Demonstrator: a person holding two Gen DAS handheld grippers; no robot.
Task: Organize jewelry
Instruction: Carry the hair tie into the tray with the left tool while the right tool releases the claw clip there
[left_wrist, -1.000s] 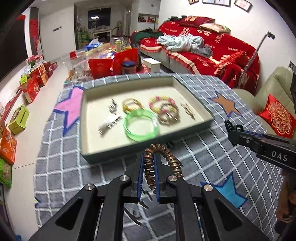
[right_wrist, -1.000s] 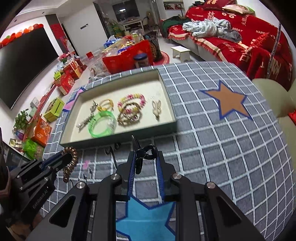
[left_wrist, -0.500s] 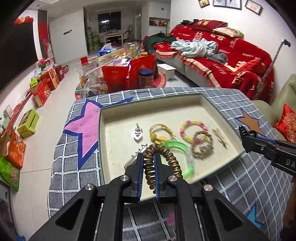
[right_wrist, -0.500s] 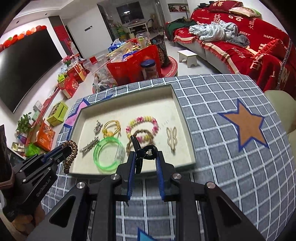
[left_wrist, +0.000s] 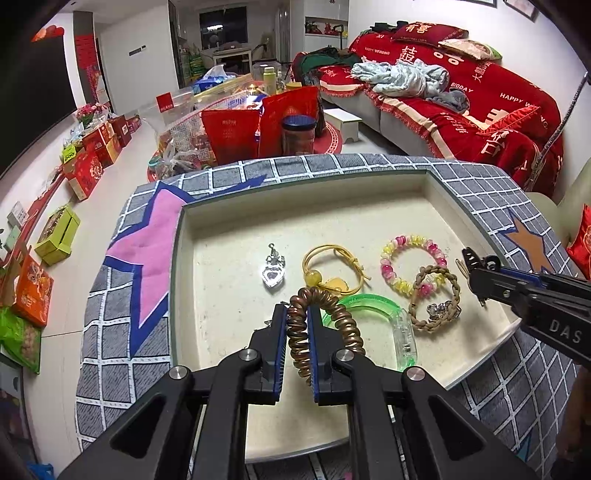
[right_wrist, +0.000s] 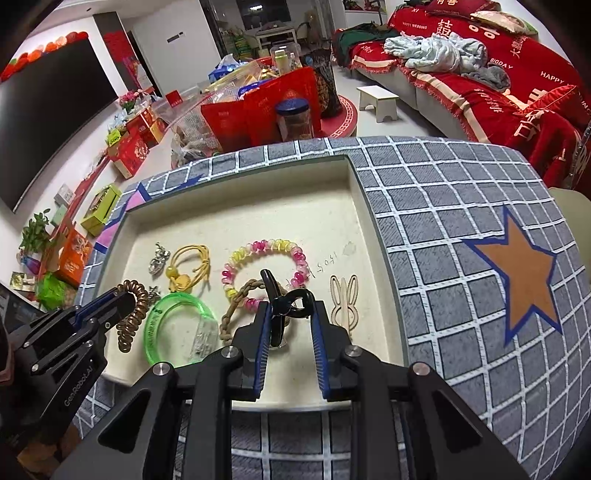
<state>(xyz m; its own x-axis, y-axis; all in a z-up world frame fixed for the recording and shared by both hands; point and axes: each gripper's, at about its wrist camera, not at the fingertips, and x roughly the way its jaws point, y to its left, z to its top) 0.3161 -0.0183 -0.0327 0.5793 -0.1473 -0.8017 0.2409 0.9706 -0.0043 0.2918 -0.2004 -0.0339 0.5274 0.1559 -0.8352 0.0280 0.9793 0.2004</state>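
My left gripper (left_wrist: 297, 317) is shut on a brown spiral hair tie (left_wrist: 325, 314), held over the near part of the cream tray (left_wrist: 221, 236). My right gripper (right_wrist: 290, 314) is shut on a black hair clip (right_wrist: 284, 304), held over the tray's middle front. In the tray lie a green bangle (right_wrist: 177, 328), a pink and yellow bead bracelet (right_wrist: 264, 266), a braided bracelet (left_wrist: 434, 295), a yellow cord (left_wrist: 332, 266), a heart pendant (left_wrist: 273, 267) and a rabbit-shaped clip (right_wrist: 343, 301). The right gripper (left_wrist: 476, 269) shows in the left wrist view; the left gripper (right_wrist: 122, 302) shows in the right wrist view.
The tray sits on a grey checked cloth (right_wrist: 461, 206) with coloured stars. Beyond the table edge stand red bags and a jar (left_wrist: 297, 134) on the floor. A red-covered sofa (left_wrist: 461, 107) runs along the right.
Both grippers have moved forward from over the cloth in front of the tray to over the tray itself, each still holding its item.
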